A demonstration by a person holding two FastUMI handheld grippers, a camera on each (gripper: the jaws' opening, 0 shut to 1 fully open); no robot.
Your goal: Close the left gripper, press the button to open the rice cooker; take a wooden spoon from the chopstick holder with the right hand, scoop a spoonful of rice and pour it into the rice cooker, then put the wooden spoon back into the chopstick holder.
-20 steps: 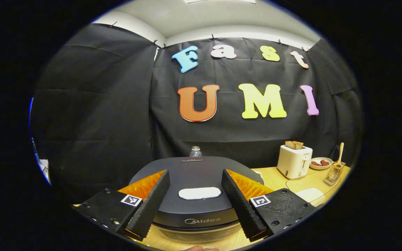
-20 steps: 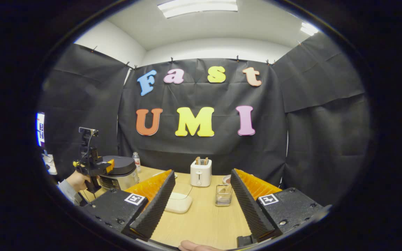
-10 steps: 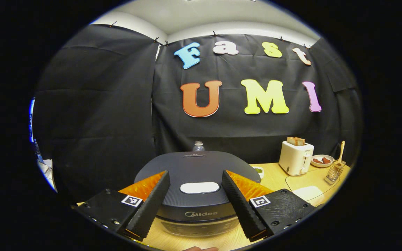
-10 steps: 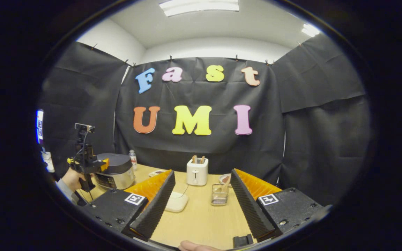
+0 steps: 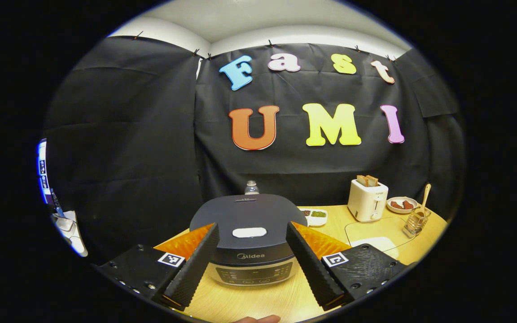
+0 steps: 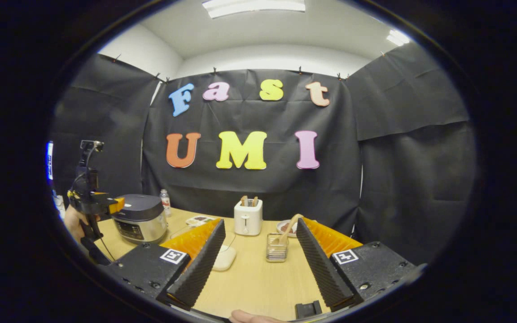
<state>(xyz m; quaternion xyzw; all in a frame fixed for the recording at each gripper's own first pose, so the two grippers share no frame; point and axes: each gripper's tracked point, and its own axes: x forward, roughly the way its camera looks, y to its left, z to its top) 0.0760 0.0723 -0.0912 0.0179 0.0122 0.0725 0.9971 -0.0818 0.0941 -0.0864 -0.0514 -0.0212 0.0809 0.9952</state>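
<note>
While the cooker [image 5: 250, 237] sits shut on the worktop [image 5: 361, 229], I hold the left gripper [image 5: 250, 264] in front of it with its fingers spread wide, one on each side of the lid as the left gripper view frames it. Neither finger touches anything. The pale button [image 5: 249, 232] lies on the lid's front, between the two fingers and beyond their tips. I judge this alignment deliberate: once the fingers are pressed together they form a single blunt tip that can push the button. That closing has not been done, so the first step remains open.

In the right gripper view, my right gripper [image 6: 258, 264] is likewise spread and empty, hovering low over the worktop [image 6: 258, 282]. It faces the wire holder [image 6: 277, 252], from which the spoon [image 6: 287, 228] leans out, handle up and tilted right, which leaves the handle free to be pinched. A shallow white dish [image 6: 223, 257] lies just left of the holder; I cannot tell whether it holds the rice. A toaster [image 6: 247, 217] stands behind them. Farther left in that view, a hand [image 6: 73, 222] holds the left gripper [image 6: 106, 206] level with the cooker [image 6: 141, 218].
</note>
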